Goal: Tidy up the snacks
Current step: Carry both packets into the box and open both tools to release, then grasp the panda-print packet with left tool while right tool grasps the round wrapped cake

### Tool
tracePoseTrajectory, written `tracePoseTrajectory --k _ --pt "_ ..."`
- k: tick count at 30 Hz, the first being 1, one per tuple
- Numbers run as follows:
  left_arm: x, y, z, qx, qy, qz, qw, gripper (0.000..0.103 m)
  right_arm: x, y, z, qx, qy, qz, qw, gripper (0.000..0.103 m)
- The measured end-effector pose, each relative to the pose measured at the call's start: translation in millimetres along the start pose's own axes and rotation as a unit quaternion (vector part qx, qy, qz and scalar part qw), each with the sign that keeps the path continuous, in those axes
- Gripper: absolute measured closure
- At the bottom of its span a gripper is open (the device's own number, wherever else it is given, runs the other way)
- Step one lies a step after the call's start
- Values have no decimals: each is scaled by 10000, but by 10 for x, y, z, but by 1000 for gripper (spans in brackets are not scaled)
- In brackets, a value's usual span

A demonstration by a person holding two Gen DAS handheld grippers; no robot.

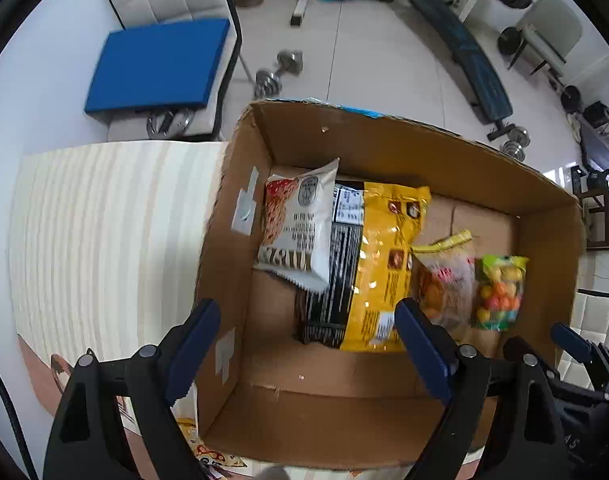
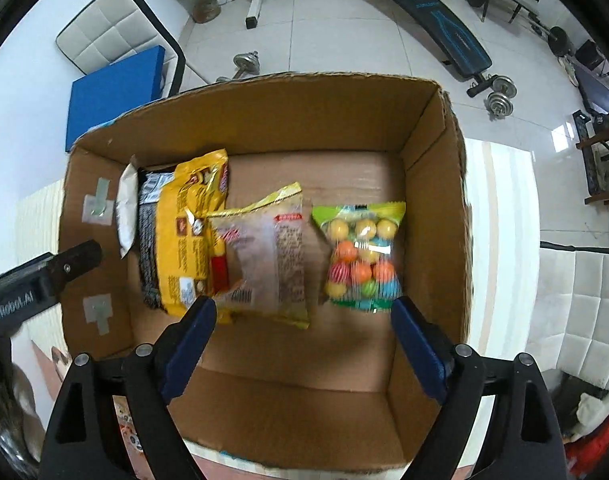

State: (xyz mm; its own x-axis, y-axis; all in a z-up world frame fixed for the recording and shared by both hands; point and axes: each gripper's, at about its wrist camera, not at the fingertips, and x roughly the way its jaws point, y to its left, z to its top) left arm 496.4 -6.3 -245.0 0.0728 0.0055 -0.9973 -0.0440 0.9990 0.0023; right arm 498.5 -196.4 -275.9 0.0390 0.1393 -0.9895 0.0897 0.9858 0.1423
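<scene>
Cardboard box [image 2: 432,208] walls ring the snack packets [image 2: 264,256]; dumbbell [image 2: 246,65] seemingly behind.

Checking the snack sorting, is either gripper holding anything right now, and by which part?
Nothing is held. The left gripper and right gripper are both open above the cardboard box.

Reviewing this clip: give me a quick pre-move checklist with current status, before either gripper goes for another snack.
1. Left gripper empty, jaws apart: ok.
2. Right gripper empty, jaws apart: ok.
3. Box open and upright: ok.
4. Snacks inside the box: white pack, yellow bag, clear pack, candy-ball bag: ok.
5. Free floor in the box near its front wall: ok.
6. Next snack to pick: one pack peeks out beside the box, mostly hidden: cannot tell.
</scene>
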Motion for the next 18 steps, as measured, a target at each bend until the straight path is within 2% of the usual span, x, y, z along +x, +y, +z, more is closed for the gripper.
tracePoseTrajectory --k 6,14,18 --pt "-314 -14 -433 228 -596 67 9979 14 -185 91 -365 -17 -267 -86 9996 12" --pt "-687 -3 -926 474 -1220 70 9914 14 -521 216 -950 -44 -767 -322 9965 12" --pt "-873 49 -1156 503 -1459 -42 9880 14 -698 224 -1216 -3 -1029 -341 9941 12"
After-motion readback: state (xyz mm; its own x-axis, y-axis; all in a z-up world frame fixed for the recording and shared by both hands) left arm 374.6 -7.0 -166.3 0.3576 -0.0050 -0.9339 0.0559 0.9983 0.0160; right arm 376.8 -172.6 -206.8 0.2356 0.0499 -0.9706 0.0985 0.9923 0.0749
